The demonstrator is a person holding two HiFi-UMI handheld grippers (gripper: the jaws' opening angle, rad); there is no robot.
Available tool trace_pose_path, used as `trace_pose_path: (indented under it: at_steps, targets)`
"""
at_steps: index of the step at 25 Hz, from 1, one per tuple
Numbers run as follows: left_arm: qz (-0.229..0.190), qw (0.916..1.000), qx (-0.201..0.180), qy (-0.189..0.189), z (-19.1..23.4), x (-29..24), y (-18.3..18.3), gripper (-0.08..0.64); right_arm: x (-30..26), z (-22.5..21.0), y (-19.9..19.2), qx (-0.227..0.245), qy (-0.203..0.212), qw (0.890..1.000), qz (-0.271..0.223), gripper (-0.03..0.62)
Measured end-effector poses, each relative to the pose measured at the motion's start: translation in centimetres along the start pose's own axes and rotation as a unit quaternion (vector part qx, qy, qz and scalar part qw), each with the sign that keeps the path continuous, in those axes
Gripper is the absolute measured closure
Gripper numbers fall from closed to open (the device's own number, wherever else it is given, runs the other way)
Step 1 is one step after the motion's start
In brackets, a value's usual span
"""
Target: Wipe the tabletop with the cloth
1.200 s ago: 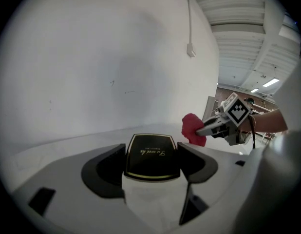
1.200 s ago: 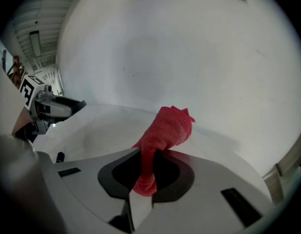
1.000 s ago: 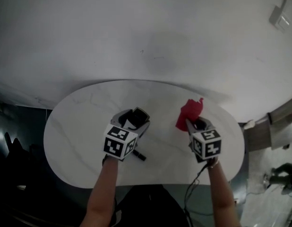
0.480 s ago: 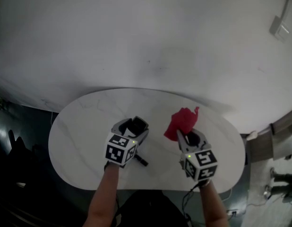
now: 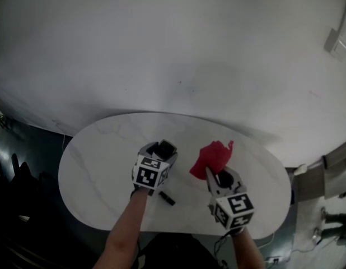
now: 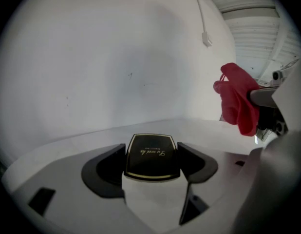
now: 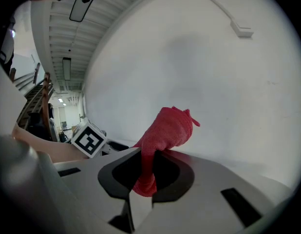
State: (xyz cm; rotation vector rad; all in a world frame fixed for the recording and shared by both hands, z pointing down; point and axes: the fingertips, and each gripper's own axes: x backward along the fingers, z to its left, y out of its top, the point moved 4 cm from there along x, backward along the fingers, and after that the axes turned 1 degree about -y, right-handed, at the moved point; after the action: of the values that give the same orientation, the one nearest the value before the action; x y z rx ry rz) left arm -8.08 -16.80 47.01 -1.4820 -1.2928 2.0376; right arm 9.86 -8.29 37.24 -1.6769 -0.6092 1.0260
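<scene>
Head view, right gripper (image 5: pixel 213 171) jaws clamping red cloth (image 5: pixel 210 157), left gripper (image 5: pixel 160 150) jaws pinching black box (image 6: pixel 151 155), small black object (image 5: pixel 167 198) on tabletop (image 5: pixel 100 150).

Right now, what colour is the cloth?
Red; the cloth shows best in the right gripper view.

Grey tongs (image 5: pixel 162 149), black-white marker cubes (image 5: pixel 150 176)

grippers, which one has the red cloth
The right gripper: its jaws are shut on the cloth. The left gripper is clamped on a black box with gold trim instead.
</scene>
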Motion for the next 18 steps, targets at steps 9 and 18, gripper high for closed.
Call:
trace_pose_path:
  at_steps: [9, 18]
  targets:
    - [0.035, 0.9994, 0.000, 0.007, 1.0, -6.1, 0.2, 0.224, -0.7, -0.9, -0.6, -0.006, -0.008, 1.000, 0.021, 0.546]
    - [0.068, 0.9976, -0.007, 0.013, 2.2, -9.6, 0.9, 0.224, -1.5, -1.1, -0.8, -0.005, -0.009, 0.999, 0.046, 0.546]
